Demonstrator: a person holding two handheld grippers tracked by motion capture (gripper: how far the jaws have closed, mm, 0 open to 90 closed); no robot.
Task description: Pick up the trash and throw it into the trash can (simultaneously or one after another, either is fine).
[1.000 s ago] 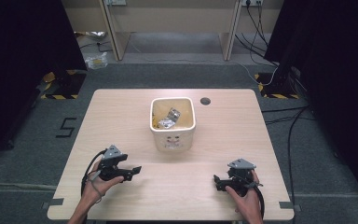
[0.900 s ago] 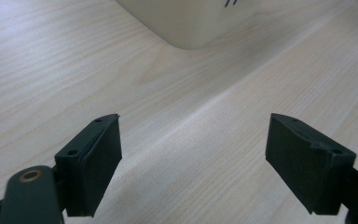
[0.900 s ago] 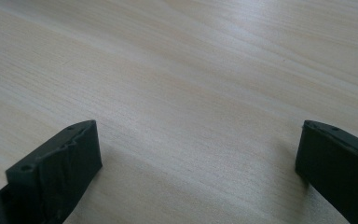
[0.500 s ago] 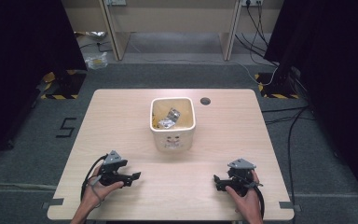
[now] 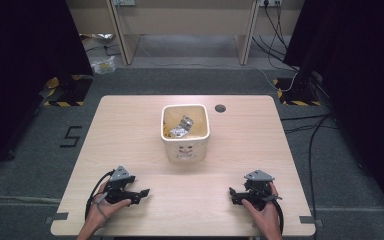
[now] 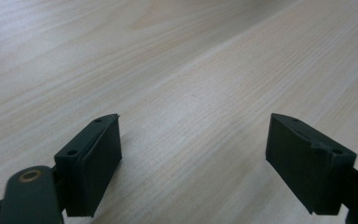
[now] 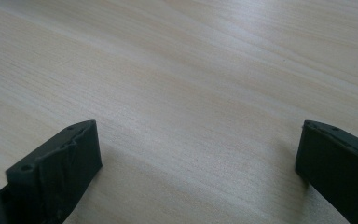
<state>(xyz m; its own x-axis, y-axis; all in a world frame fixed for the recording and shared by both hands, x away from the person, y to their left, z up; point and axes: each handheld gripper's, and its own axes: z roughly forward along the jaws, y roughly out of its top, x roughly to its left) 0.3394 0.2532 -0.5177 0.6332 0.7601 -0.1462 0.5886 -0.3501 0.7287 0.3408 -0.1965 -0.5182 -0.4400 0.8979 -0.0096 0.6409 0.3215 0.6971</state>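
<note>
A cream bin (image 5: 185,132) stands mid-table with crumpled silver wrappers (image 5: 182,127) inside. My left gripper (image 5: 139,195) rests low on the wood at the front left, held by a hand, jaws spread wide. In the left gripper view the left gripper (image 6: 193,154) has only bare wood grain between its black fingers (image 6: 93,158). My right gripper (image 5: 234,195) lies at the front right, also open. In the right gripper view the right gripper (image 7: 198,163) has its jaws far apart over empty table.
The light wooden table (image 5: 130,130) has a dark round cable hole (image 5: 220,108) behind the bin on the right. Grey carpet with cables (image 5: 310,145) surrounds it. Desk legs and a plastic bag (image 5: 102,65) lie beyond the far edge.
My left gripper has slid toward the front edge and settled lower on the table. The right gripper has stayed in place.
</note>
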